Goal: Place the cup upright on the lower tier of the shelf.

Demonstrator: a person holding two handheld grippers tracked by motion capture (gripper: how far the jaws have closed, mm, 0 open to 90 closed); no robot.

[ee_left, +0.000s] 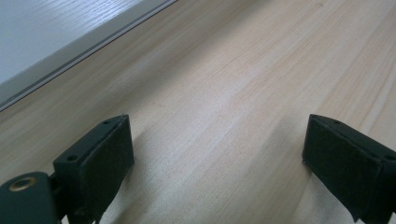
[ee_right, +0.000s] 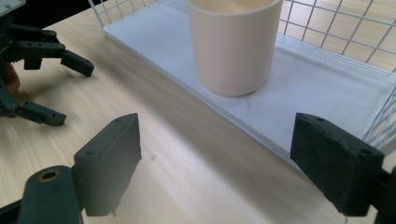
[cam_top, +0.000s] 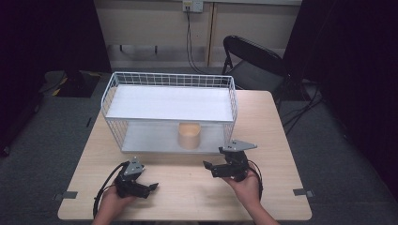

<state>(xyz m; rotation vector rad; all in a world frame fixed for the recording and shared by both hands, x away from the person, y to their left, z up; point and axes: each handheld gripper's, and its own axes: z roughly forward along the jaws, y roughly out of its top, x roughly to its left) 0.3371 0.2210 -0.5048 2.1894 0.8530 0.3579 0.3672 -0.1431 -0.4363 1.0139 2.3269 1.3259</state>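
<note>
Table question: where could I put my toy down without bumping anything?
The bare wood between the left gripper and the right gripper is free, and so is the top shelf of the wire rack. The bottom shelf is tighter on its right side, where the cup stands.

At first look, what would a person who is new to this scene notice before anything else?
The eye goes first to the white two-level wire rack standing at the middle of the pale wooden table, with a beige round cup upright on its lower shelf. Next come the two black grippers near the table's front edge: the left gripper and the right gripper, both open and empty.
</note>
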